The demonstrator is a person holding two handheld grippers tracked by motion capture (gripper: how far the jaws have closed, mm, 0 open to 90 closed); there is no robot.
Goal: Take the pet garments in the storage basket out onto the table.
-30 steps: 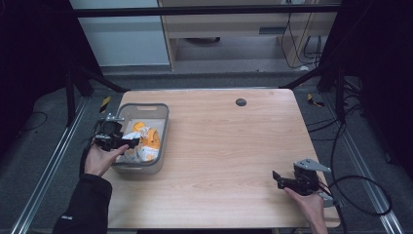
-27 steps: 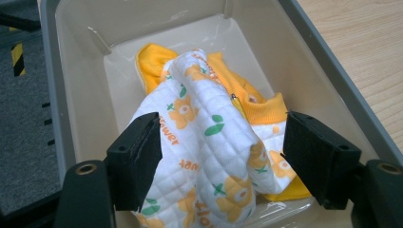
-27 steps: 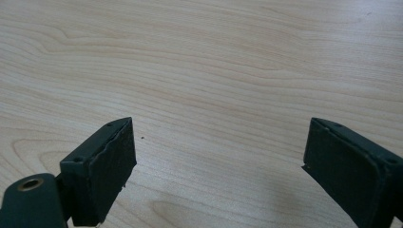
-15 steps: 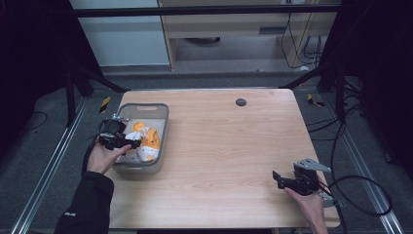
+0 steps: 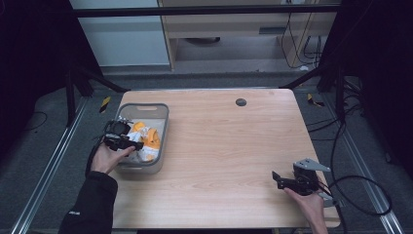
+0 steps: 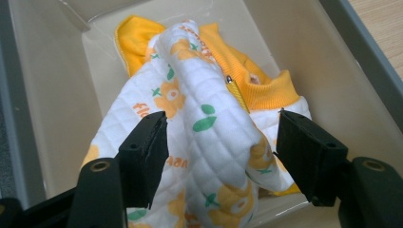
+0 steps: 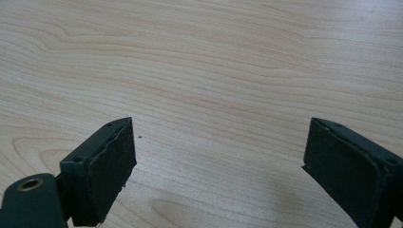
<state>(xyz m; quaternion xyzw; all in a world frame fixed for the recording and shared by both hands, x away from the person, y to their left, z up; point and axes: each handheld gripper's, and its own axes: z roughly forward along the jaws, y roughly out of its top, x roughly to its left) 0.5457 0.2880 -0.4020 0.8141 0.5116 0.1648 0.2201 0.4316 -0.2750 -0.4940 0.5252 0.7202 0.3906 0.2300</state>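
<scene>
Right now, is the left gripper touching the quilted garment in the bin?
Cannot tell. In the left gripper view the left gripper straddles a fold of the quilted garment, its jaws just closing, but neither contact nor gap shows plainly.

A crumpled white quilted garment [image 6: 204, 128] with orange flowers and orange trim lies bunched in the grey bin [image 6: 43, 95].

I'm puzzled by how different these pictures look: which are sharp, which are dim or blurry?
High view: soft and grainy, the table lit but dark all around. Left gripper view: bright, the quilted cloth crisp, the near claw slightly soft. Right gripper view: evenly lit, wood grain sharp.
</scene>
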